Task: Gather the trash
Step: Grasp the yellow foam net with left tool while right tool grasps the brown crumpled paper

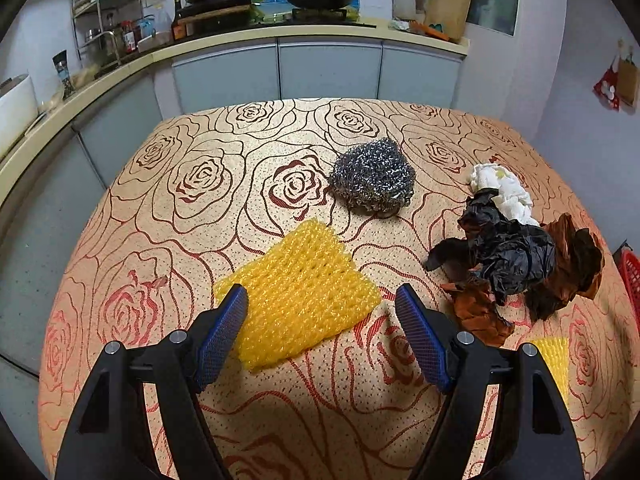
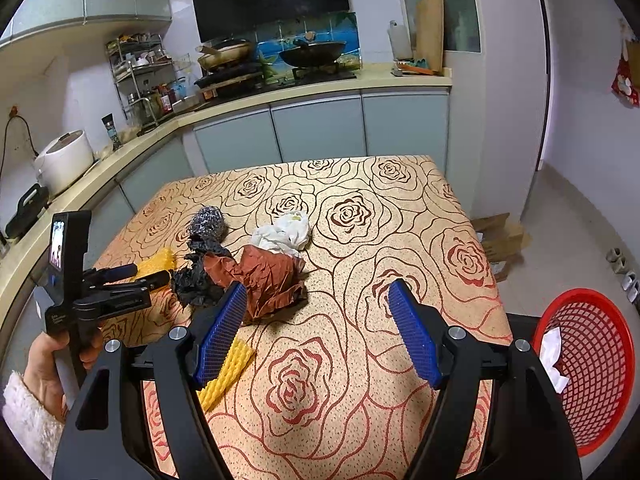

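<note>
- Trash lies scattered on the rose-patterned table (image 1: 200,208): a yellow foam net (image 1: 300,292), a steel scourer (image 1: 374,176), white tissue (image 1: 504,188), a black plastic wad (image 1: 508,248) and brown paper (image 1: 576,264).
- Left gripper (image 1: 320,304) hangs low over the yellow foam net, jaws spread apart to either side of it, pads not pressing.
- Right gripper (image 2: 316,300) hovers over bare cloth, jaws wide and empty.
- Red basket (image 2: 592,360) beside the table holds 1 white scrap.
</note>
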Action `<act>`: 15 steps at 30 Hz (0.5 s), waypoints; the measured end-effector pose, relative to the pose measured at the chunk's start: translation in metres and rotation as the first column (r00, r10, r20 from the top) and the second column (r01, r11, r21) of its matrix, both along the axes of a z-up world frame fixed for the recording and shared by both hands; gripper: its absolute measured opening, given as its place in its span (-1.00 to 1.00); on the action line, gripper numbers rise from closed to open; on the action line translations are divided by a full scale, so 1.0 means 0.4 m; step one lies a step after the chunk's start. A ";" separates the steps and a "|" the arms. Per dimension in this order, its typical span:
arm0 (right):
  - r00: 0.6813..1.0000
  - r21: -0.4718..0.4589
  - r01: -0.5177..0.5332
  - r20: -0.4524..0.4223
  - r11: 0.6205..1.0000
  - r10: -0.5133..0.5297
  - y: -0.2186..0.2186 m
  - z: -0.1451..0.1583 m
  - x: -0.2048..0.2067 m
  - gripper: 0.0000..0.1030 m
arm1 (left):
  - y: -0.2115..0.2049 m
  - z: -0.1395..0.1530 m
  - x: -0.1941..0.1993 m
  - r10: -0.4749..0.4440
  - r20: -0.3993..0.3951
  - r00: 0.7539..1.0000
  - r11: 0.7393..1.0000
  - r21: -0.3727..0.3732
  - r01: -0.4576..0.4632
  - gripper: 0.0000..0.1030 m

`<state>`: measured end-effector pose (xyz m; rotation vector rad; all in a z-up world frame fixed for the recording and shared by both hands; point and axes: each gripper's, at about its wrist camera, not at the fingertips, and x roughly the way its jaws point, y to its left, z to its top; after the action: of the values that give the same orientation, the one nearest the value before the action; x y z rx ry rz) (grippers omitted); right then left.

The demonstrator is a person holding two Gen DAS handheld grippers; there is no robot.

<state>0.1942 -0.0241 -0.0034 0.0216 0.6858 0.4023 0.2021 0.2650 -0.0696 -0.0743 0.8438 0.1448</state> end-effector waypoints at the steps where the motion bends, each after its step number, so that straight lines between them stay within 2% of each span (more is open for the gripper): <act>1: 1.000 -0.001 -0.001 -0.003 1.000 0.001 0.002 -0.003 0.004 0.38 | -0.002 -0.003 0.000 -0.007 -0.001 1.000 1.000 0.005 0.007 0.30; 3: 1.000 -0.001 -0.003 -0.009 1.000 0.003 0.007 -0.007 0.010 0.38 | -0.003 -0.012 0.005 -0.010 -0.013 1.000 1.000 0.016 0.010 0.20; 5: 1.000 0.001 -0.007 -0.013 1.000 0.007 0.013 -0.011 0.015 0.38 | -0.006 -0.018 0.008 -0.011 -0.015 1.000 0.999 0.038 0.012 0.17; 11: 1.000 0.006 -0.018 -0.020 1.000 0.018 0.033 -0.021 0.024 0.38 | 0.004 -0.012 0.003 -0.007 0.004 1.000 1.000 0.010 0.007 -0.12; 14: 1.000 -0.003 -0.023 -0.020 1.000 0.023 0.046 -0.024 0.029 0.38 | 0.004 -0.008 0.000 -0.010 0.014 1.000 1.000 0.004 0.009 -0.32; 15: 0.999 -0.006 -0.024 -0.021 1.000 0.024 0.050 -0.026 0.031 0.38 | 0.000 -0.008 -0.001 -0.018 0.017 1.000 1.000 -0.001 0.018 -0.50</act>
<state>0.2066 -0.0041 -0.0138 0.0115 0.7082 0.4238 0.2016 0.2651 -0.0726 -0.0684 0.8277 0.1264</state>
